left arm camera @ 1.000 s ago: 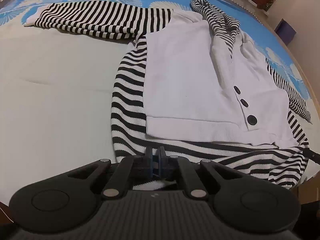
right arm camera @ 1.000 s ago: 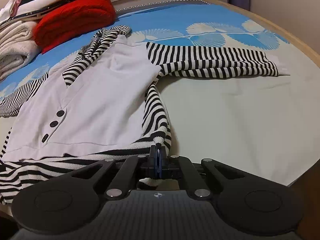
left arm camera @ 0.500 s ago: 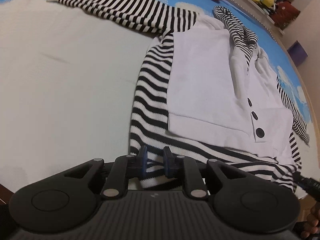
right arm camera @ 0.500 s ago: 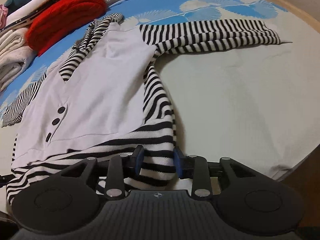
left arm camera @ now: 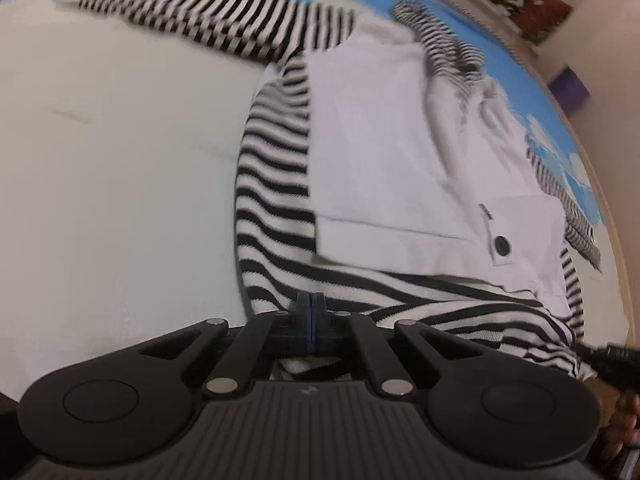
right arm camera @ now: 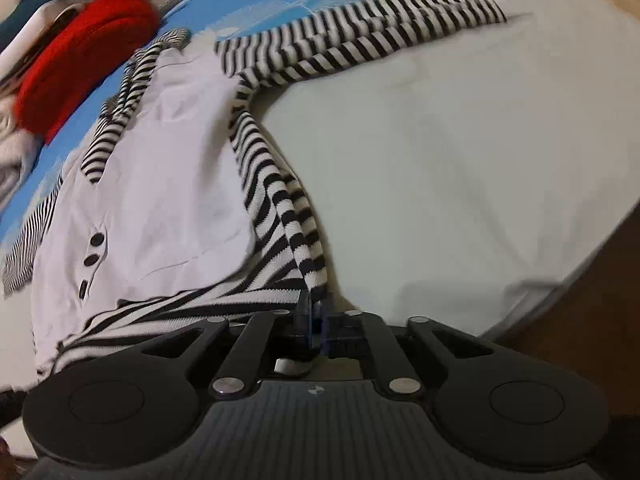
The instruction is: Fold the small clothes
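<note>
On the bed, I have both the left gripper and right gripper pinching the striped sweater's hem.

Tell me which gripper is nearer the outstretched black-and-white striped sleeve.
Right. The right gripper pinches the hem corner on the side where the outstretched black-and-white striped sleeve lies. The left gripper pinches the opposite hem corner, farther away.

Both wrist views low, close at hem; share striped sweater.
</note>
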Tool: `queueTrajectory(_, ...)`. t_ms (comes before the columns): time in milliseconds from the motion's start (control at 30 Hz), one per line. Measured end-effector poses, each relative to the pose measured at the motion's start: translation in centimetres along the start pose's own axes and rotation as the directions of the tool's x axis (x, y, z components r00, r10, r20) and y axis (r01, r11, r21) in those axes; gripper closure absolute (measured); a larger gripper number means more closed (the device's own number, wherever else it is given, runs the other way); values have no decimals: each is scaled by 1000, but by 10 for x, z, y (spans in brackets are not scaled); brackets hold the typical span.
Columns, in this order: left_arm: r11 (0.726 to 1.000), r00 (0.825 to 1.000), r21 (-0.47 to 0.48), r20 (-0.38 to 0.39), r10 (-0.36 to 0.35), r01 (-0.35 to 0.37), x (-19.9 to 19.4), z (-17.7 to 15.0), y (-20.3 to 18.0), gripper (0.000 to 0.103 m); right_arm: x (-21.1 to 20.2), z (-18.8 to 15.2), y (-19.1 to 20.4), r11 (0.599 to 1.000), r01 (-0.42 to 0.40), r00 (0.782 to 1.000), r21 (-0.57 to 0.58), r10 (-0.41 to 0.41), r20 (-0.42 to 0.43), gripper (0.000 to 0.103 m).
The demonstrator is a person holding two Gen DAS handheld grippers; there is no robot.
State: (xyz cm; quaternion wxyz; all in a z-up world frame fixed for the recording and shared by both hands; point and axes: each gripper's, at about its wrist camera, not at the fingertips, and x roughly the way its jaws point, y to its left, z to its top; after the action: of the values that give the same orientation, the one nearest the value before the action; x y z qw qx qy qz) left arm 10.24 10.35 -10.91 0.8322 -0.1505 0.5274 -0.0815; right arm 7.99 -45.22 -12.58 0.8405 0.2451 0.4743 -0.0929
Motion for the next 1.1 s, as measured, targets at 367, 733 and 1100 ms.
queueTrajectory(367,999,988,-32,151,-32,37,-66,1,19,103,-59,6,14,995,-25,972,-99,48,232,103)
queueTrajectory(733,988,999,-148,18,-44,46,11,7,24,59,-16,0,0,1000,20,994,-16,-18,105,63)
queueTrajectory(1100,997,965,50,253,-64,53,-71,9,-3,101,-61,4,16,995,-74,948,-74,93,305,102)
